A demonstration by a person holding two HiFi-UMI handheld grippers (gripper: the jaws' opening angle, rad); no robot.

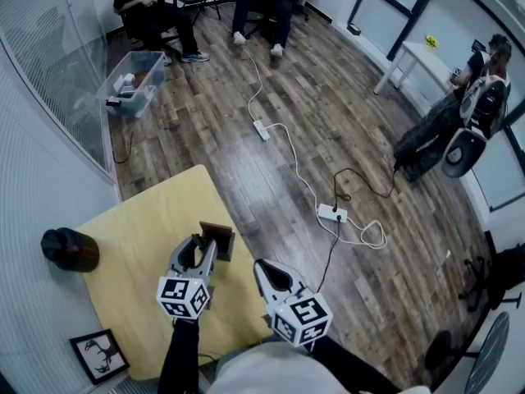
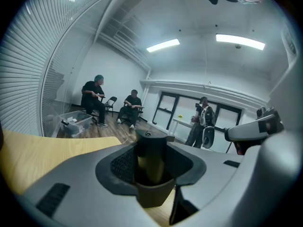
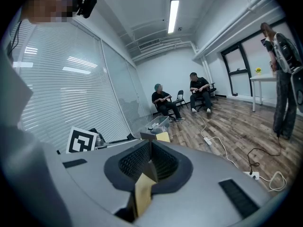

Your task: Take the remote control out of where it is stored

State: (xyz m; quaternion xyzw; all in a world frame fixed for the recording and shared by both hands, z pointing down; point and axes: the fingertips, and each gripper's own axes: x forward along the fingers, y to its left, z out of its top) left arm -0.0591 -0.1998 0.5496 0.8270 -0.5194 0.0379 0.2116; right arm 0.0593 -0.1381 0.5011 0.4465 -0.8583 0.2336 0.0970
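Nearest the person, just right of the brown holder, the right tool hangs idle with its jaws together. At the holder, on the yellow counter, the left tool appears clamped on the dark remote control. The remote stands upright in the holder, likely for a straight upward pull.

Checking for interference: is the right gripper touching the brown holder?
Apart: the head view shows a clear gap between the right gripper and the brown holder.

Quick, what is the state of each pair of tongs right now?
Left tongs: closed on the dark box.
Right tongs: closed, holding nothing.
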